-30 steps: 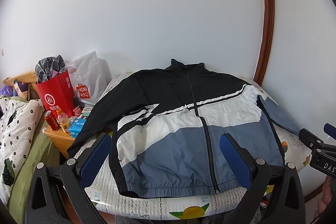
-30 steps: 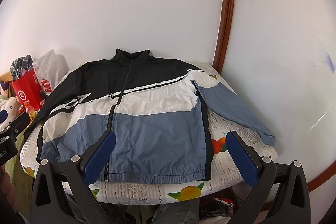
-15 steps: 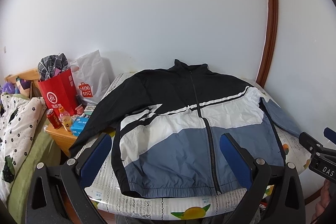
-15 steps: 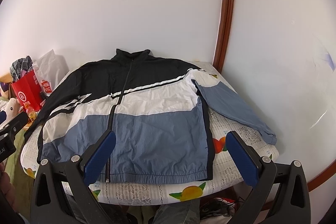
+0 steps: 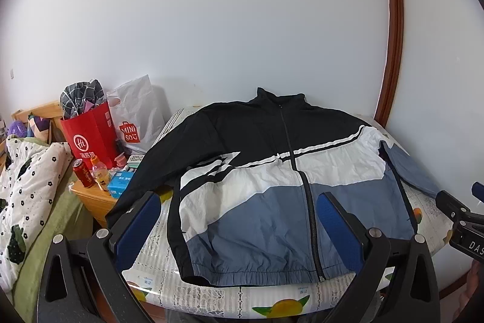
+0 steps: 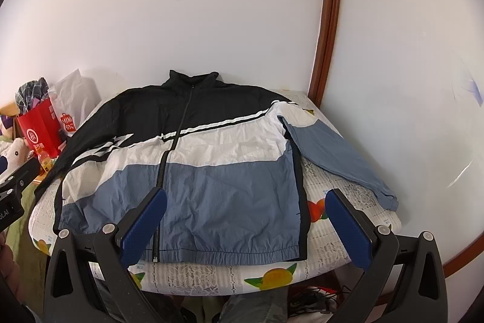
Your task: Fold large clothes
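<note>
The zip-up windbreaker jacket (image 6: 193, 168) lies face up and spread flat on the round desk (image 6: 217, 274) with the fruit-print cover, collar toward the wall, hem at the near edge; nothing is folded yet. Both claws hang over the near edge, the left claw (image 5: 239, 229) and the right claw (image 6: 245, 227) each spread wide and holding nothing. The first fold looks to be the sleeves. The blue sleeve (image 6: 338, 159) trails off toward the desk's right rim, so the right claw would do best to pinch it near the cuff, lift it only just clear and lay it straight across the chest. The black sleeve (image 5: 142, 183) hangs over the left edge above the cluttered nightstand (image 5: 96, 199); it should be drawn up before swinging it in.
</note>
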`<state>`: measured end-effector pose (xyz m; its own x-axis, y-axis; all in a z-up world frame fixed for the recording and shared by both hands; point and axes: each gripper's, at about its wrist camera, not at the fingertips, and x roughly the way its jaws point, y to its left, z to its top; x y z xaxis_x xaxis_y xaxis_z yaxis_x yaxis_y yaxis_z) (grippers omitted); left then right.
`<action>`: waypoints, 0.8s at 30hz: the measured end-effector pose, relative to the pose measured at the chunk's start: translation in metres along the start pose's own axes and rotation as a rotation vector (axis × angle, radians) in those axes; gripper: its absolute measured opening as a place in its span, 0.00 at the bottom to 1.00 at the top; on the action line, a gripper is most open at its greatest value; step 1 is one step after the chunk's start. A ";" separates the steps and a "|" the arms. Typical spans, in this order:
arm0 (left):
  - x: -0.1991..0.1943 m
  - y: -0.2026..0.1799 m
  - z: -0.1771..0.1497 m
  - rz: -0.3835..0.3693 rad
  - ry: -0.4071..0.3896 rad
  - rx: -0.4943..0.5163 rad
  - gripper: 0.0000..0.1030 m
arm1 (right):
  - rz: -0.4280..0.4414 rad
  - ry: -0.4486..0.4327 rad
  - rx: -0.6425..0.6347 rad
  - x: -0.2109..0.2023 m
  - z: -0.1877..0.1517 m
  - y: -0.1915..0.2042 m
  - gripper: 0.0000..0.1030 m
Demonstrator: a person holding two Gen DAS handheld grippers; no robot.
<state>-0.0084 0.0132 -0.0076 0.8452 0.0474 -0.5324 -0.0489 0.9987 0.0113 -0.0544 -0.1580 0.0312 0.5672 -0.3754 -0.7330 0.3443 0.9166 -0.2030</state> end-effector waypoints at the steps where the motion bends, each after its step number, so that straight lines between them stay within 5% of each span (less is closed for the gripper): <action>1: 0.000 0.000 0.001 -0.002 0.000 -0.002 1.00 | -0.001 0.001 -0.001 0.000 0.000 0.000 1.00; 24: 0.020 0.013 0.014 -0.045 0.038 -0.024 1.00 | -0.002 0.007 -0.004 0.013 0.012 -0.001 1.00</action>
<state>0.0155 0.0270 -0.0064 0.8260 0.0018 -0.5637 -0.0246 0.9992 -0.0329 -0.0385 -0.1656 0.0296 0.5617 -0.3760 -0.7369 0.3421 0.9166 -0.2069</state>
